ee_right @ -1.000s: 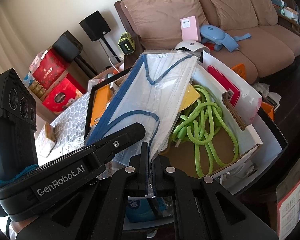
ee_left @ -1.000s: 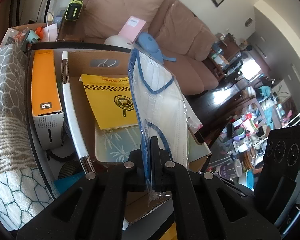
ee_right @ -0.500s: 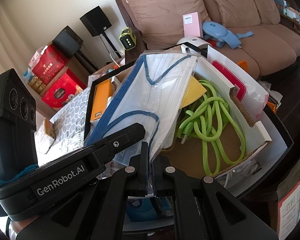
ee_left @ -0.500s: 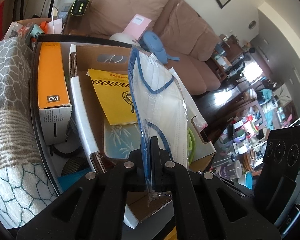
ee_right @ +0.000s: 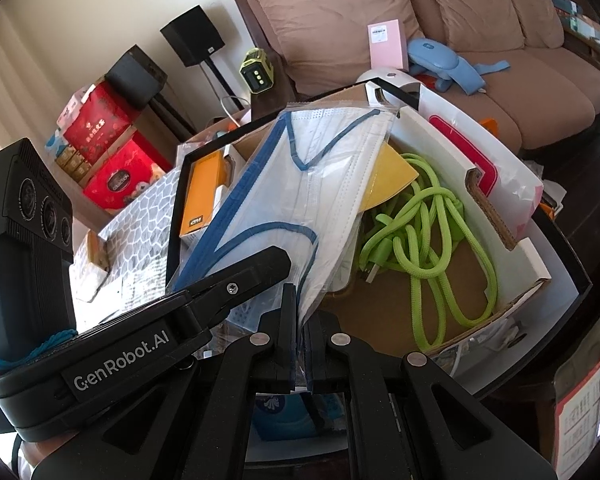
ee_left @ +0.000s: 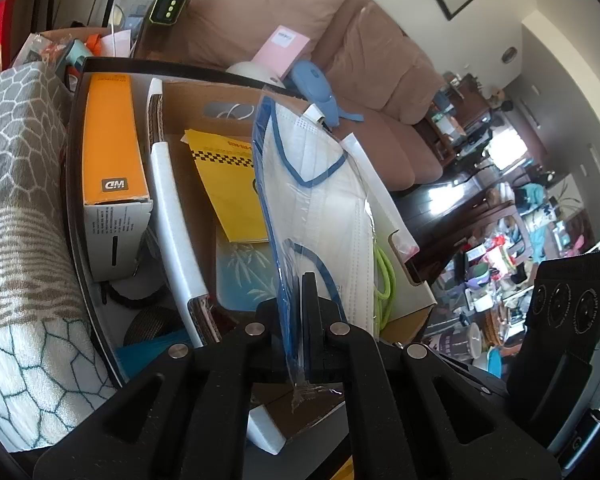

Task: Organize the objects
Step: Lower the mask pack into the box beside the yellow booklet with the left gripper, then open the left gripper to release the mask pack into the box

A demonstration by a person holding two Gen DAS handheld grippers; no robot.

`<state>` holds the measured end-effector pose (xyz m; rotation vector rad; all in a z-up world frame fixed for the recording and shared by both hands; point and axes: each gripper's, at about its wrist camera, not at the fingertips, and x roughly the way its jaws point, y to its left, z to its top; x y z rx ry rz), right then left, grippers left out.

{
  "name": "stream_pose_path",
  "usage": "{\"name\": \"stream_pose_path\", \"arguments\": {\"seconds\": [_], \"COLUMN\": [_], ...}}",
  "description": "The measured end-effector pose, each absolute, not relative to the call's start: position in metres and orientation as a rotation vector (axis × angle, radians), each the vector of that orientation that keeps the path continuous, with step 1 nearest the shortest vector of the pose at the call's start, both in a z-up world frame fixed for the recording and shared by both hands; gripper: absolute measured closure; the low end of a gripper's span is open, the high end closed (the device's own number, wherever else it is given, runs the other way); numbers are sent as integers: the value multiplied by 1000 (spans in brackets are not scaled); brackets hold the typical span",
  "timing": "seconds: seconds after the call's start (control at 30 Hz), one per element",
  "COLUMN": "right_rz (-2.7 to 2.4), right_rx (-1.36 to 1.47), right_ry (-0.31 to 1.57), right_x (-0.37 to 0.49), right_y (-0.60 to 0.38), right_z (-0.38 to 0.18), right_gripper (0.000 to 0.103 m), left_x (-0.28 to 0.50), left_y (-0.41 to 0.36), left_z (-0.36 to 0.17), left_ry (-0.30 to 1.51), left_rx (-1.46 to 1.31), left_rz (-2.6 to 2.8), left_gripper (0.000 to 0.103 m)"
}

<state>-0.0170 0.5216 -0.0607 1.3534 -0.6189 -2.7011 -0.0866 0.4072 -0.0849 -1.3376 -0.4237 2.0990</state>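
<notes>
Living room, brown sofa (ee_right: 480, 32) behind; low black tray (ee_right: 572, 280) crowded with clutter, a cardboard box (ee_right: 512, 276) sitting inside it. Bagged face mask (ee_left: 320, 200), white with blue ear loops in a clear sleeve, held up over the box above a yellow booklet (ee_left: 224, 184) and beside a green rope (ee_right: 428, 232). Left gripper (ee_left: 302, 320) clenched on the sleeve's lower edge; right gripper (ee_right: 300, 332) likewise clamped on the same bag, just beside the left gripper as seen in the right wrist view. Orange carton (ee_left: 108, 140) lies along the tray's left side. Judgement: packet is light, limp, slick plastic; likely to sag or slip. Best held at the sealed margin, not the mask body.
</notes>
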Motion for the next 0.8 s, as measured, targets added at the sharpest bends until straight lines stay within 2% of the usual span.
{"name": "stream_pose_path", "arguments": {"seconds": [0.53, 0.8], "right_rz": [-2701, -2714], "right_rx": [1347, 1334], "right_ry": [-620, -651], "right_x": [-18, -16], "right_y": [521, 528], "right_z": [-60, -59], "right_gripper": [99, 97], "left_x": [-90, -87], "left_y": [406, 404], "left_z": [-84, -82], "left_ry": [-428, -384], "left_rx": [-1350, -1338], "left_rz": [2082, 2157], "left_gripper": [98, 82]}}
